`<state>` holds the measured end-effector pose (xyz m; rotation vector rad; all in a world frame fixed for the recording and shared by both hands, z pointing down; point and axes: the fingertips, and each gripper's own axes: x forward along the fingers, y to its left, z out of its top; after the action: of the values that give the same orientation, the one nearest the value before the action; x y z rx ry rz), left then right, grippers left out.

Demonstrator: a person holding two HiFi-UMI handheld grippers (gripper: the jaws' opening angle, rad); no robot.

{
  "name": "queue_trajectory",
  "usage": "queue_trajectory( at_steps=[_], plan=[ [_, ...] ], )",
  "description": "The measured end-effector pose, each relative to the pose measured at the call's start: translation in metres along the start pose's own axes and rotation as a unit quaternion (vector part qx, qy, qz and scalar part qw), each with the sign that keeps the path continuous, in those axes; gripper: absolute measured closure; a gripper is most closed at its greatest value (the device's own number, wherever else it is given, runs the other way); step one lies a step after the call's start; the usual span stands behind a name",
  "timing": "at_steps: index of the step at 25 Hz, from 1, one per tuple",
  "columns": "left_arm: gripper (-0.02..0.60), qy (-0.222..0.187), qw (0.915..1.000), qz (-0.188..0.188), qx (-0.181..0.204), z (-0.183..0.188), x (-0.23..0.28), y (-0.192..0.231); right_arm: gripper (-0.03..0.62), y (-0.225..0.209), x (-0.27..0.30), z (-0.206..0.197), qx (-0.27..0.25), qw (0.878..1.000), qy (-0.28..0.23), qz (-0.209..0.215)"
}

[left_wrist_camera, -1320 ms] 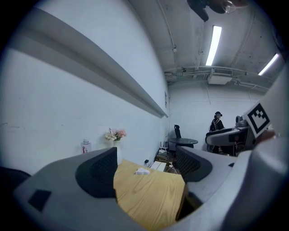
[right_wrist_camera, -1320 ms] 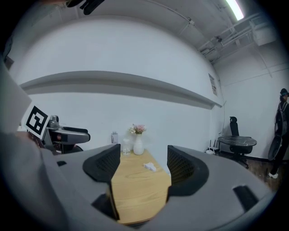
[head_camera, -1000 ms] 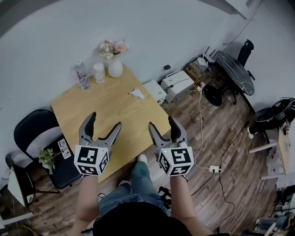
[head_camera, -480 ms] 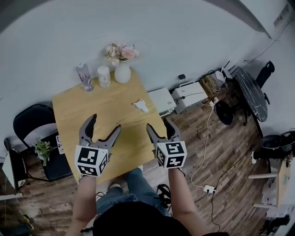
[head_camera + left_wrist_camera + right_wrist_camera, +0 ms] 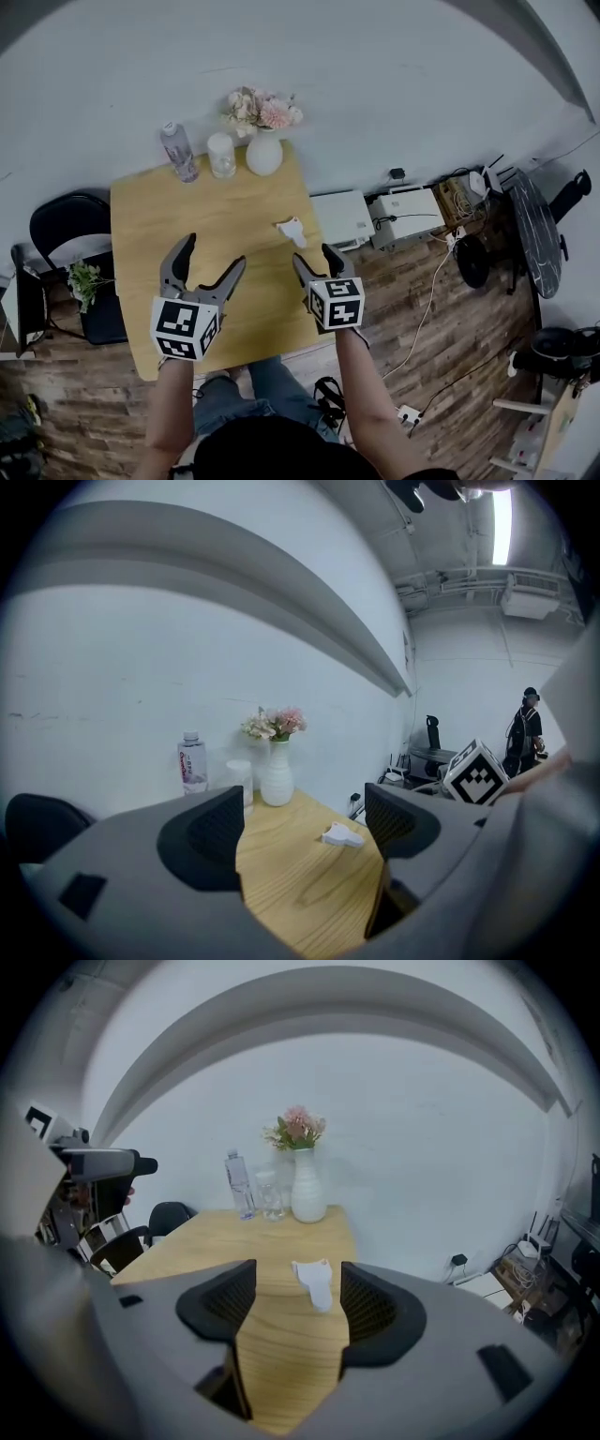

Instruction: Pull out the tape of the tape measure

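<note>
A small white tape measure [image 5: 292, 230] lies on the wooden table [image 5: 159, 220] near its right edge. My right gripper [image 5: 315, 257] hovers just short of it, open, its jaws having just been closing a little with nothing between them. In the right gripper view the tape measure [image 5: 314, 1283] shows beyond the gap between the fingertips [image 5: 375, 1312]. My left gripper [image 5: 212, 255] is open and empty over the table's middle, to the left of the tape measure [image 5: 343, 834].
A water bottle [image 5: 178, 152], a cup [image 5: 222, 155] and a white vase of flowers [image 5: 263, 150] stand along the table's far edge. A black chair [image 5: 56, 220] is at the left. White boxes [image 5: 342, 217] and cables lie on the floor at the right.
Both grippers have moved forward over the table toward the tape measure. The right one came further and lower, and its jaws narrowed slightly.
</note>
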<state>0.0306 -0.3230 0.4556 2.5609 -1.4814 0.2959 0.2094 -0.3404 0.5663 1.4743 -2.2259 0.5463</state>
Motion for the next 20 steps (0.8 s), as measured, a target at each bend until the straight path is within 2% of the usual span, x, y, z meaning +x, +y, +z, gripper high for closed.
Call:
queue_trajectory(
  at_steps=[13,20],
  plan=[
    [0.181,0.024,0.9980,0.058,-0.002,-0.013,0.023,0.010,0.367,-0.027,0.085,-0.042,-0.010,0.994,0.101,0.046],
    [0.184,0.032,0.9972,0.067,-0.010,-0.018,0.030,0.016,0.407,-0.029,0.109,-0.058,-0.038,0.988,0.138,0.048]
  ],
)
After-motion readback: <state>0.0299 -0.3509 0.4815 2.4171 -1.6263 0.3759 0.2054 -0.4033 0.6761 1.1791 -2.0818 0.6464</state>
